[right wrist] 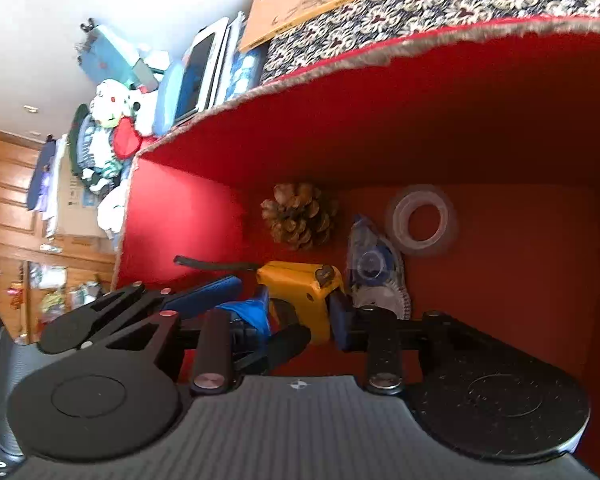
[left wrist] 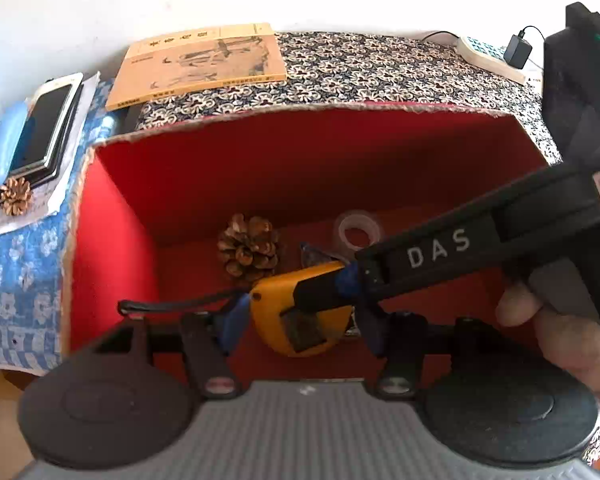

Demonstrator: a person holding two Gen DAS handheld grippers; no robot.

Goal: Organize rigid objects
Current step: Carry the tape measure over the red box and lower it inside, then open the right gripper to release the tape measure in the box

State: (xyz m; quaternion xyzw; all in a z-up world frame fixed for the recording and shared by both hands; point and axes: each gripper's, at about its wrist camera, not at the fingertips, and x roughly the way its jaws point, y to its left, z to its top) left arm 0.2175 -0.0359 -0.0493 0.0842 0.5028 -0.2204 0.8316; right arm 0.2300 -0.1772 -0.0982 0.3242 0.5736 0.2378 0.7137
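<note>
A yellow tape measure (left wrist: 300,316) with a black strap (left wrist: 172,305) is low inside a red box (left wrist: 300,168). Both grippers close around it. My left gripper (left wrist: 300,316) has its blue pads (left wrist: 234,320) at the tape measure's two sides. My right gripper (right wrist: 300,316) reaches in from the right and is shut on the tape measure (right wrist: 300,292); one finger crosses over it in the left wrist view (left wrist: 420,256). On the box floor lie a pine cone (right wrist: 300,216), a clear tape roll (right wrist: 422,220) and a correction tape dispenser (right wrist: 376,272).
The box stands on a patterned cloth (left wrist: 380,68). Behind it lies a tan book (left wrist: 204,60). To the left are a phone stack (left wrist: 48,124) and a second pine cone (left wrist: 16,196). A charger and power strip (left wrist: 500,56) sit at the back right.
</note>
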